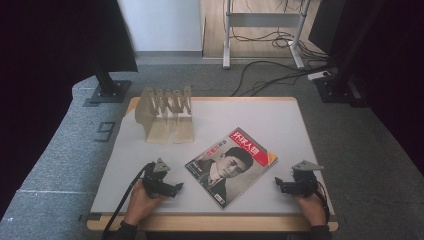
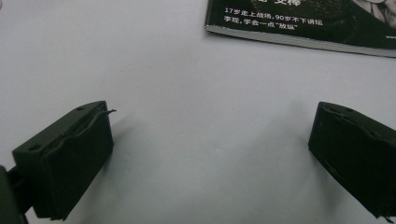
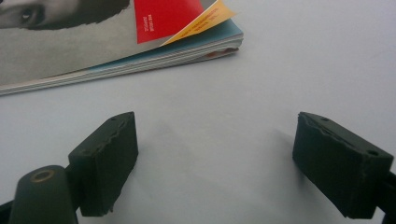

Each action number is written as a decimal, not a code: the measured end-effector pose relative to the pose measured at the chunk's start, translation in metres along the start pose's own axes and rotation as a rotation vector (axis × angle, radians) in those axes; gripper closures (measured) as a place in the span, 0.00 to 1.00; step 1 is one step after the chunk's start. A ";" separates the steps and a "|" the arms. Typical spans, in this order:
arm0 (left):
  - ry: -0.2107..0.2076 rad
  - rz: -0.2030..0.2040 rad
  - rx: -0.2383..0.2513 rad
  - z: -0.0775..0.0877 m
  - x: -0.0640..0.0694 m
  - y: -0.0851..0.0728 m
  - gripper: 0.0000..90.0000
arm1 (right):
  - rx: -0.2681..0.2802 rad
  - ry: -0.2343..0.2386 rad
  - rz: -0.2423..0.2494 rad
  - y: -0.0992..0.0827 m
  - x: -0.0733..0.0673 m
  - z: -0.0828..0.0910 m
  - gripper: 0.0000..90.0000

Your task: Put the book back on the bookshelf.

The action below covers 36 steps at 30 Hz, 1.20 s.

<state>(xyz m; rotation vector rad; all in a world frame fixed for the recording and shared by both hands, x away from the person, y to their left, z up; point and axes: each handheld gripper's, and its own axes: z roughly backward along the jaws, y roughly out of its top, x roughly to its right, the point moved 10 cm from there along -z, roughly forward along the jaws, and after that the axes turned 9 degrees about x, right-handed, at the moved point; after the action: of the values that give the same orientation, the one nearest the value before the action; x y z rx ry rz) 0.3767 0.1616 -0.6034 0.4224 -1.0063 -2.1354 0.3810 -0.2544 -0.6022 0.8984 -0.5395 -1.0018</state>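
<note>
Magazine (image 1: pixel 231 167) flat at table (image 1: pixel 280 120) centre, turned diagonally; glossy cover, black-and-white portrait, red title block, yellow corner strip. Spine and page edges clean, one top corner slightly curled in the right gripper view (image 3: pixel 205 28).

Left gripper (image 1: pixel 176 187) at 8 o'clock of the magazine, just beside its lower edge, jaws wide apart, nothing between, bare tabletop under them (image 2: pixel 210 154).

Right gripper (image 1: pixel 278 183) at 4 o'clock, near the corner, jaws spread, holding nothing.

Wooden slotted rack (image 1: pixel 167 116) at 11 o'clock, well apart.

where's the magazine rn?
High view: the magazine lies flat and skewed on the table, between the left gripper and right gripper, in front of the wooden rack.
</note>
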 end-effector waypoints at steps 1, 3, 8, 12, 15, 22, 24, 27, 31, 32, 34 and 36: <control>-0.001 0.001 -0.001 0.000 0.000 0.000 0.00 | 0.000 -0.001 0.001 0.000 0.000 0.000 0.15; -0.004 0.000 -0.002 0.000 0.000 0.000 0.00 | 0.000 0.000 0.000 0.000 0.000 0.000 0.15; 0.000 -0.003 -0.002 0.000 0.000 0.000 0.00 | 0.000 0.000 0.000 0.000 0.000 0.000 0.15; -0.002 -0.002 -0.002 0.000 0.000 0.000 0.00 | 0.000 0.000 0.000 0.000 0.000 0.000 0.15; -0.004 0.000 -0.003 0.000 0.000 0.000 0.00 | 0.000 0.000 0.000 0.000 0.000 0.000 0.15; -0.051 -0.004 -0.027 -0.001 0.000 0.010 0.00 | -0.002 0.001 0.005 0.000 0.000 0.000 0.15; -0.060 -0.006 -0.026 -0.001 0.001 0.013 0.00 | -0.002 0.003 0.007 0.001 0.000 0.000 0.15; -0.083 -0.029 -0.027 -0.006 0.002 0.025 0.00 | -0.005 0.017 0.006 0.001 -0.002 0.000 0.15; -0.099 -0.041 -0.012 -0.010 0.004 0.036 0.00 | -0.005 0.036 0.016 0.003 -0.006 0.000 0.14; -0.111 -0.039 -0.005 -0.012 0.005 0.041 0.00 | -0.009 0.042 0.021 0.005 -0.009 -0.002 0.14; -0.118 -0.052 -0.005 -0.014 0.006 0.045 0.00 | -0.009 0.046 0.030 0.007 -0.011 -0.004 0.11; -0.128 -0.061 -0.012 -0.018 0.008 0.049 0.00 | -0.009 0.048 0.031 0.008 -0.013 -0.004 0.10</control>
<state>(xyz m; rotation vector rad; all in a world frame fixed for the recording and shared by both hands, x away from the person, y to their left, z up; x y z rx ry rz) 0.4042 0.1250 -0.5767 0.3169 -1.0633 -2.2458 0.3823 -0.2397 -0.5980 0.9015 -0.5072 -0.9520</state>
